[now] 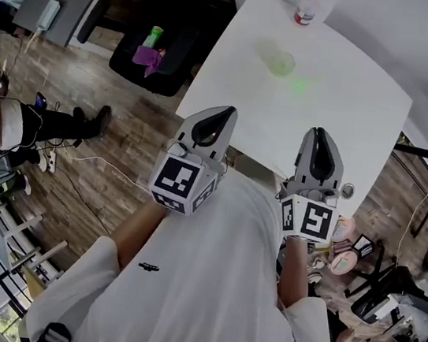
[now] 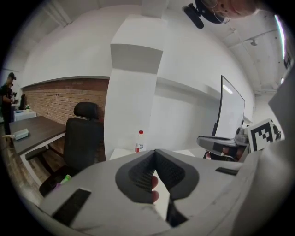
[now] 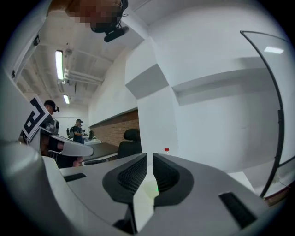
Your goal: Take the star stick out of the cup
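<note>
The person's white shirt [image 1: 205, 284] is closest, at the near edge of the white tabletop [image 1: 350, 115]. Both grippers are held up right over that edge, side by side and a little apart.

The left gripper [image 1: 224, 114] has its jaws together, and the tips touch in the left gripper view [image 2: 154, 156]. Low down in the hollow between them is a small skin-colored bump [image 2: 154, 184]. I cannot tell what it is.

The right gripper [image 1: 319, 134] has its jaws a tiny bit apart. In the right gripper view [image 3: 150, 159] a thin gap runs between them, and nothing is in it.

Farther out, around the middle of the tabletop, there is a bright green spot [image 1: 298, 85]. It is too blurry to tell if it is the star stick. Just past it, toward the far edge, stands the see-through cup [image 1: 280, 62]. The spot is beside the cup, not inside it. Both are well away from the grippers.

At the far edge stands a little bottle [image 1: 306, 6] with a red cap.

Off the left edge of the tabletop, a black chair [image 1: 163, 55] stands on the wood floor [image 1: 113, 151].
</note>
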The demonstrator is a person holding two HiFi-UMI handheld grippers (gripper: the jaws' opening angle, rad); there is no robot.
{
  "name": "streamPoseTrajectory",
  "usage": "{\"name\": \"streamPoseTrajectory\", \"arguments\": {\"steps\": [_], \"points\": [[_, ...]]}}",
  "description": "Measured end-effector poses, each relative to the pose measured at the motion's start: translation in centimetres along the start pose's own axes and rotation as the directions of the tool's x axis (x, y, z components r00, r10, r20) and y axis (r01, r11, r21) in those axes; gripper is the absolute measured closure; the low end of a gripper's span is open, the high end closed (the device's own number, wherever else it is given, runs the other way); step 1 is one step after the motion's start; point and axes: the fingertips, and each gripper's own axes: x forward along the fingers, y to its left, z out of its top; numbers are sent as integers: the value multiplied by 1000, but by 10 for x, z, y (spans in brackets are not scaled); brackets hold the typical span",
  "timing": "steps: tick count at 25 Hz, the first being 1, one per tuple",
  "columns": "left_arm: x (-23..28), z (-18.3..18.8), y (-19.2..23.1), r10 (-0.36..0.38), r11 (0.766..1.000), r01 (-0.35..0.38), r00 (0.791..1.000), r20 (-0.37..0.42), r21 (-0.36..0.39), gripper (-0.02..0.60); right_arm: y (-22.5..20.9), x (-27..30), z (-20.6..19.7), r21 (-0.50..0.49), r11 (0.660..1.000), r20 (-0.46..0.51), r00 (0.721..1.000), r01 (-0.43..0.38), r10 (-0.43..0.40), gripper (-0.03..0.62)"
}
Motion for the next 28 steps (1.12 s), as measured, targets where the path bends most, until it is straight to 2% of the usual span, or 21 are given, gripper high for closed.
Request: {"name": "streamPoseTrajectory", "arguments": {"steps": [4,10,15,25,28], "points": [[23,-2,-3,21,1000,-21,1000,-11,3,575,-13,17,-11,10,1000,-22,999,-25,25,535],[47,-12,-2,20,1000,-20,999,-43,-1,575,-18,42,-24,17,999,-56,997,-49,50,519],[61,-19,-5,17,1000,-17,998,-59,-2,575,-28,52,-33,17,1000,-52,998,-19,20,517],[77,-31,9,19,1000,-20,997,-77,-19,575,-30,81,-62,20,1000,-112,994,-11,13,517],[81,-37,13,10,999,-14,993,-117,-29,575,-27,91,-70,20,1000,-134,991,-23,25,516]]}}
